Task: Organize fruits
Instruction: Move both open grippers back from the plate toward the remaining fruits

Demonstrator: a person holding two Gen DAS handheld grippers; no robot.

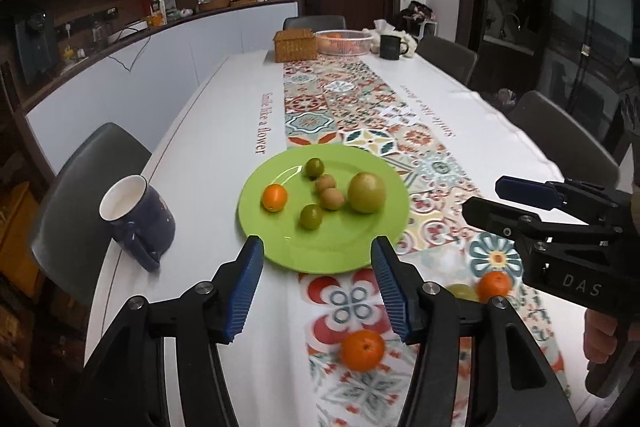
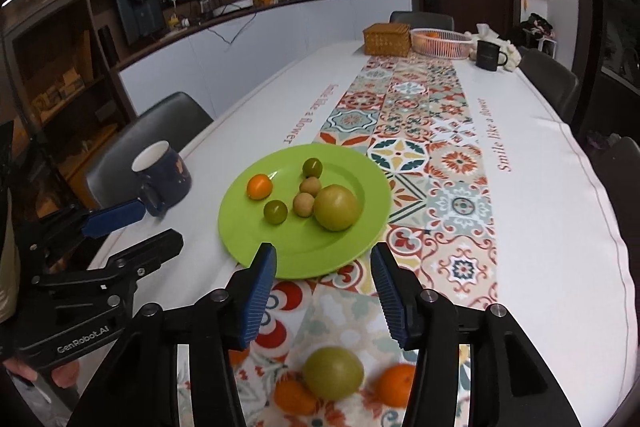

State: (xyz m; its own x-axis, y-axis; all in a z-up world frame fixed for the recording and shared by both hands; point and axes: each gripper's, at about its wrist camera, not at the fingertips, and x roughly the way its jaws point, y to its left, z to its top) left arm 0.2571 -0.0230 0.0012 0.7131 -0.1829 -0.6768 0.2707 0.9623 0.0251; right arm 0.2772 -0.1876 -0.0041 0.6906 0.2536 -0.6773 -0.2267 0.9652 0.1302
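Observation:
A green plate (image 1: pixel 340 251) (image 2: pixel 248 239) on the table holds a large green fruit (image 1: pixel 366 192) (image 2: pixel 337 207), a small orange (image 1: pixel 274 197) (image 2: pixel 259 186), two small green fruits (image 1: pixel 311 216) and two small brown fruits (image 1: pixel 332 198). Loose on the runner near me lie an orange (image 1: pixel 362 350), another orange (image 1: pixel 494 285) (image 2: pixel 396 385), a green fruit (image 2: pixel 333 373) and a third orange (image 2: pixel 294 397). My left gripper (image 1: pixel 318 291) is open and empty above the runner, short of the plate. My right gripper (image 2: pixel 323 297) (image 1: pixel 496 203) is open and empty above the loose fruit.
A dark blue mug (image 1: pixel 138 223) (image 2: pixel 162 177) stands left of the plate. At the far end are a wicker box (image 1: pixel 295 45), a white basket (image 1: pixel 343 42) and a black mug (image 1: pixel 391 47). Grey chairs (image 1: pixel 86 187) line both table sides.

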